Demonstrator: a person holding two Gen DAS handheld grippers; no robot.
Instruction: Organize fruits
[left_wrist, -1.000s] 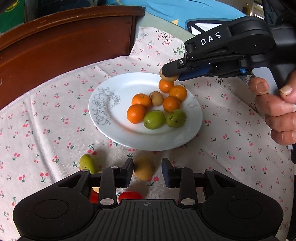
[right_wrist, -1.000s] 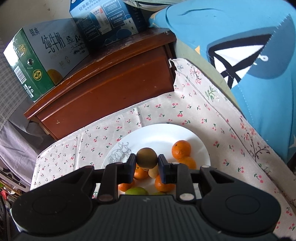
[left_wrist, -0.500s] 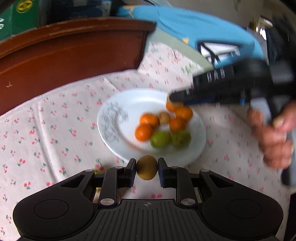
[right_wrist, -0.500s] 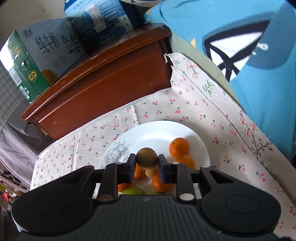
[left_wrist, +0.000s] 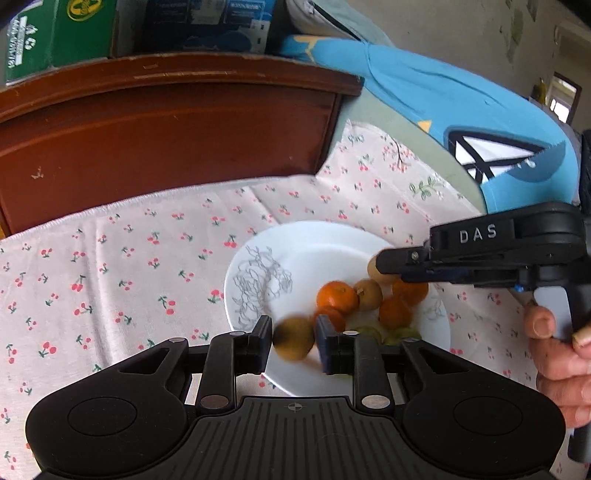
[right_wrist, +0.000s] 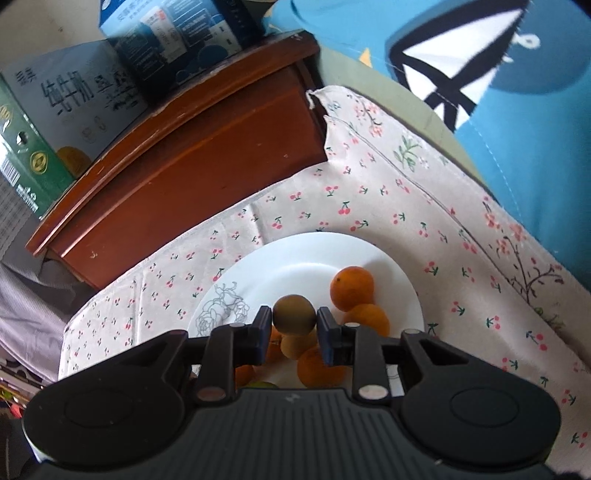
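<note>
A white plate with a grey flower print lies on the cherry-print cloth and holds several oranges, a brown fruit and green fruits. My left gripper is shut on a brown-green kiwi above the plate's near edge. My right gripper is shut on another kiwi above the fruit pile; it also shows in the left wrist view. The plate and oranges show below it.
A dark wooden cabinet stands behind the cloth with cartons on top. A blue cushion lies at the right.
My left gripper closed on a kiwi from the cloth, lifted it and moved toward the plate. My right gripper kept holding its kiwi over the fruit pile.
</note>
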